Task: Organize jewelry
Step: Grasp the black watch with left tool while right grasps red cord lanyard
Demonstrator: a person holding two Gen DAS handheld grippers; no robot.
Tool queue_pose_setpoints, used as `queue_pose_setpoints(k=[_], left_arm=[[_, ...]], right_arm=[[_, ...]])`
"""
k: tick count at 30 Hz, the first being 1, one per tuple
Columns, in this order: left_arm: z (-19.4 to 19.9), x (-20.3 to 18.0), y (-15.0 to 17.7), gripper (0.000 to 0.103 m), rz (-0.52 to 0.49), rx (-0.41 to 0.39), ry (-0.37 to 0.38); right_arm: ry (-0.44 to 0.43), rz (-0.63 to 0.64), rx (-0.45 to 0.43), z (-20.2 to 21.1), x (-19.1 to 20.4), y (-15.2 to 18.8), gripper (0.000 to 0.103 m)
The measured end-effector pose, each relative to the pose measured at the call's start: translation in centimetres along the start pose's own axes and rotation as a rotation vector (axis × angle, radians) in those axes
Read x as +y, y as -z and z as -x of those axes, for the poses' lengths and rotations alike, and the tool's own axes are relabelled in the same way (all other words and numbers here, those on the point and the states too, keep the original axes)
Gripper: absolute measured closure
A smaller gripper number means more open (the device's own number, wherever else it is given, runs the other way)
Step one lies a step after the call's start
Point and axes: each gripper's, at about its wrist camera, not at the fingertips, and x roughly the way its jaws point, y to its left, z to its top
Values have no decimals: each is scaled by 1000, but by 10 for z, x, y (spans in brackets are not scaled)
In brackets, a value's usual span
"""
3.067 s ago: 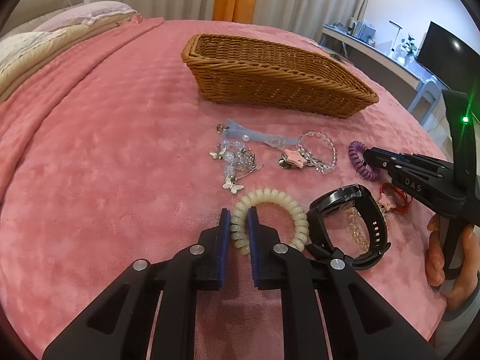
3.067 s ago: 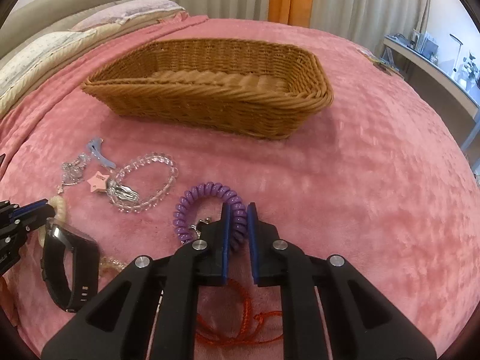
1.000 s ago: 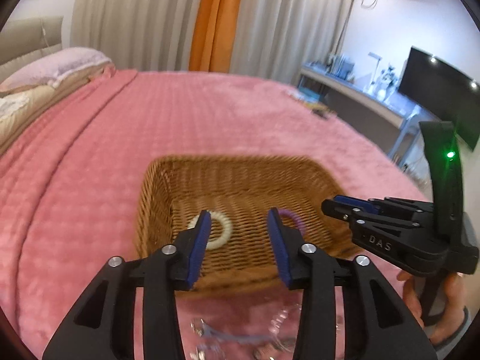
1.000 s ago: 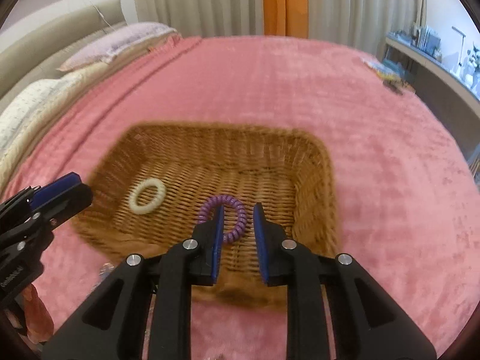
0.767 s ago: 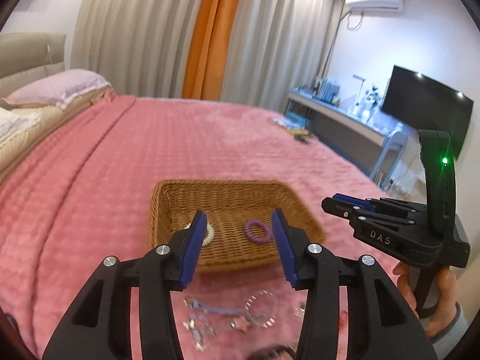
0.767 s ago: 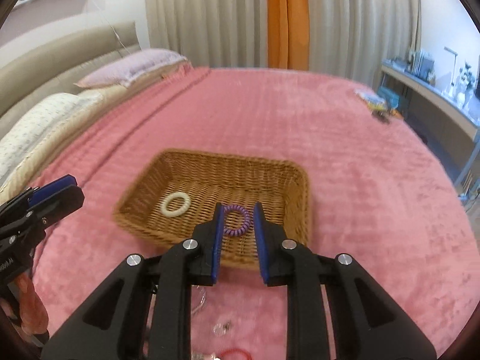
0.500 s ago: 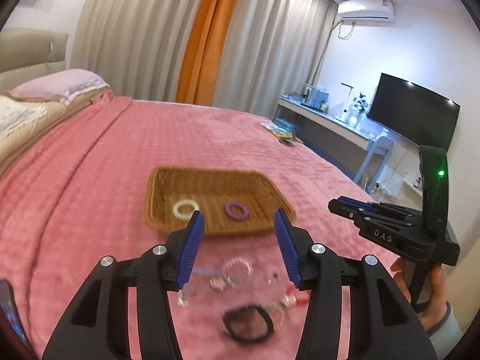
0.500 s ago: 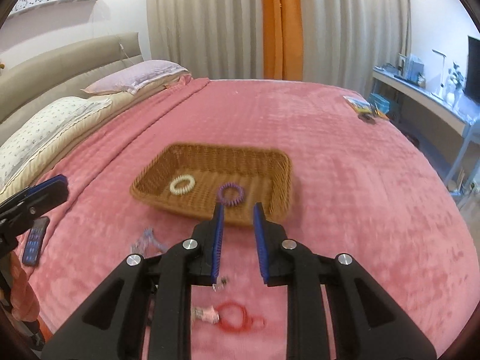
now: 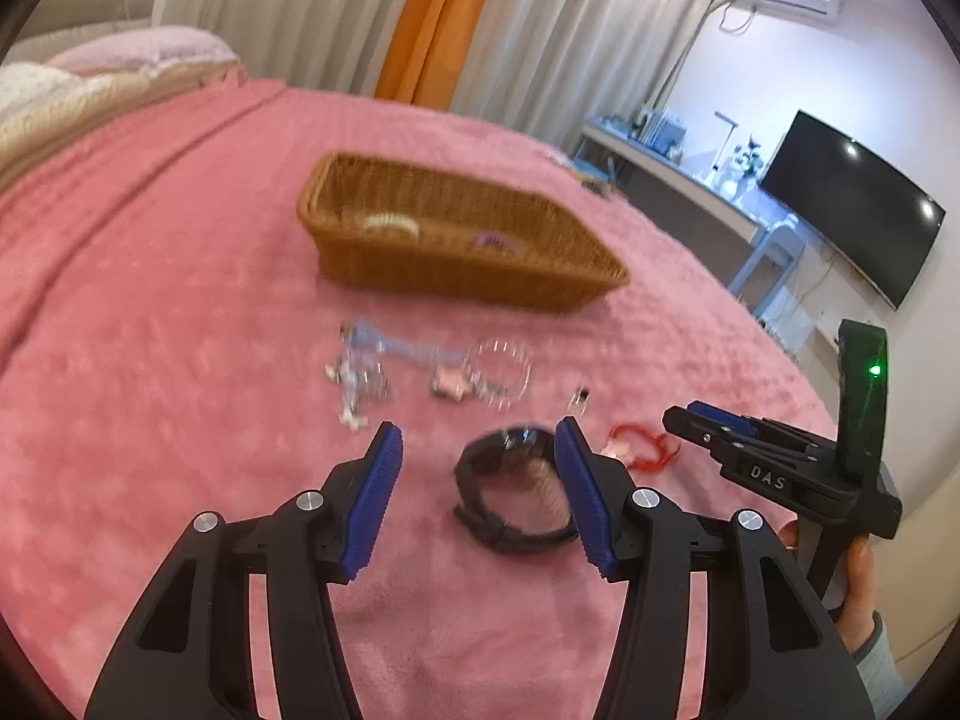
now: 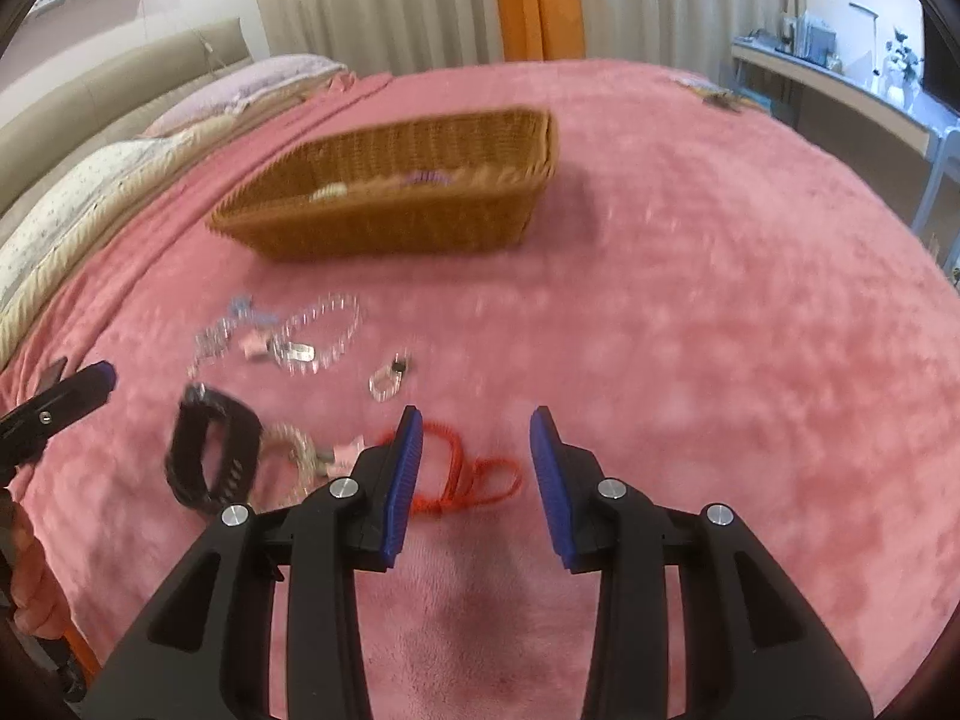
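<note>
Both pairs of jaws stand apart with nothing between the blue pads, and both have just been opening: our left gripper [image 9: 477, 456] frames the black watch [image 9: 510, 498] lying on the pink blanket [image 9: 150, 360] without touching it, and our right gripper [image 10: 474, 444] is spread above the red cord bracelet [image 10: 462, 474], also clear of it. We count one wicker basket [image 10: 384, 228], sitting farther up the bed, and two coil hair ties already in it: one cream coil [image 9: 390, 222] and one purple coil [image 9: 498, 240], both half hidden by the near wall. On the blanket below the basket we count one clear bead bracelet [image 10: 324, 330], one pale blue strap [image 9: 396, 351], one pink star charm [image 9: 447, 387] and a cluster of silver charms [image 9: 357, 384] too blurred to count. One small clear clasp [image 10: 390, 378] lies alone between the bead bracelet and the red cord. Just beside the watch, touching it in the right wrist view, lies one pale beaded loop [image 10: 294, 450] with a second small pink charm [image 10: 348, 453] at its end. The watch is a closed black band resting on its edge; the red cord is thin, looped and knotted, lying flat. One hand [image 9: 858, 588] shows at the right gripper's handle.
</note>
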Motion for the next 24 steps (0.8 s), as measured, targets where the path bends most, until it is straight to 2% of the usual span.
queue_pose_setpoints(k=[7,12,15,18,20,22,24], left_arm=[[-29,6,18,51,23,64,9],[-43,6,16,52,20,115,-31],[-49,1,17,53,0,137,-64],[-53,-5,17,55,-36,146,-107],[-53,-8,17,65,-57,147,-122],[-55,-12,19,85,-78,150,-127],[-54,-14,20,86,-91,142,-135]], right_arm=[[29,66,-3,-7,14,10,69],[89,127,34,-21,29,11,69],[111,155,38,-23,34,13,77],[125,180,35,-23,40,14,89],[122,194,34,-23,43,16,97],[126,202,30,-22,45,17,99],[124,203,24,-21,45,16,99]])
